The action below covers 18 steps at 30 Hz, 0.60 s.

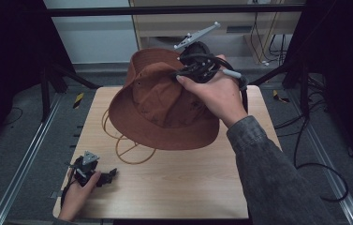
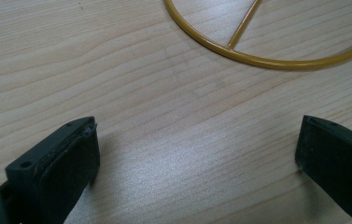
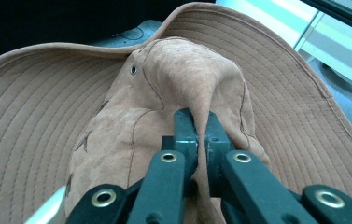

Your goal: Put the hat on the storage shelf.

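Hat [image 1: 165, 105] is off the bench [image 1: 188, 183], hanging tilted in the air over the far half, brim facing back and toward the camera side. Right gripper [image 1: 190, 70] has it: in the right gripper view the jaws are pinched nearly together on a fold of the crown fabric [image 3: 201, 107], cloth bunched up between the pads, brim [image 3: 33, 121] spreading out behind. Grip looks secure but it's a pinch on soft cloth only, so the hat droops from that one point. Under it, a yellow wire stand [image 1: 129, 150] lies flat on the bench, a ring with a spoke across it, partly hidden by the brim in the high view. In the left gripper view the ring [image 2: 267, 58] sits just ahead of the jaws, apart from them. Left gripper [image 1: 90, 171] rests low at the near left corner of the bench, jaws wide, nothing between them, not touching the ring. Progress, my read: pickup is done, hat is lifted clear of the wood. What's left depends on where it's going; the stand is the likely target, so either the hat gets lowered over it or the left gripper has to stand the wire up first. Neither has begun. Stand untouched, left hand [image 1: 76, 197] idle. Call it roughly the first half done, placement still open.
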Available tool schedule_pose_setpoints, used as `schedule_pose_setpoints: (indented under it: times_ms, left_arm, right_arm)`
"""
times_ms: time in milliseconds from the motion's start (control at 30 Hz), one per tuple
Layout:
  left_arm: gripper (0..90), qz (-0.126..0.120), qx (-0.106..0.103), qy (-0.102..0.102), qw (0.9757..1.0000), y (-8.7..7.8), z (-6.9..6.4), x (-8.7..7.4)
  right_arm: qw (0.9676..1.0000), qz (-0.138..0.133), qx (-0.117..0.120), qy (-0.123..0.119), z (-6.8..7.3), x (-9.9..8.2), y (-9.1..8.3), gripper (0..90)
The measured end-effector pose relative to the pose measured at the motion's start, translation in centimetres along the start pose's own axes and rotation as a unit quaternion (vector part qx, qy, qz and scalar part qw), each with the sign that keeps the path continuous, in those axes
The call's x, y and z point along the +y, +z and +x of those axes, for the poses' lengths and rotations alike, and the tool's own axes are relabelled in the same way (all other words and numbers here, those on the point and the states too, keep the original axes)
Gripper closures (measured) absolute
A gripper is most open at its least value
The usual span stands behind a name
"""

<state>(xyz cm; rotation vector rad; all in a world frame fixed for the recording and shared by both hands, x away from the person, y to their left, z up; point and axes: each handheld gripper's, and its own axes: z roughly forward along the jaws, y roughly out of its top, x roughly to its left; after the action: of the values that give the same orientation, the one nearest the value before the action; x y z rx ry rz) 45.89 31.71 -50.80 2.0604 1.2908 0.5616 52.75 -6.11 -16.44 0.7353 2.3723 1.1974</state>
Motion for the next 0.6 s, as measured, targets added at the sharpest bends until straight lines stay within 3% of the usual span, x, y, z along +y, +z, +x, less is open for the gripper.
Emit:
schedule_pose_setpoints:
  times_ms: [600]
  left_arm:
    - [0.0,0.0,-0.001,-0.001,1.0,0.0,0.0,0.0]
  right_arm:
    - [0.9996,-0.022,0.019,0.002,1.4,1.3,2.2,88.3]
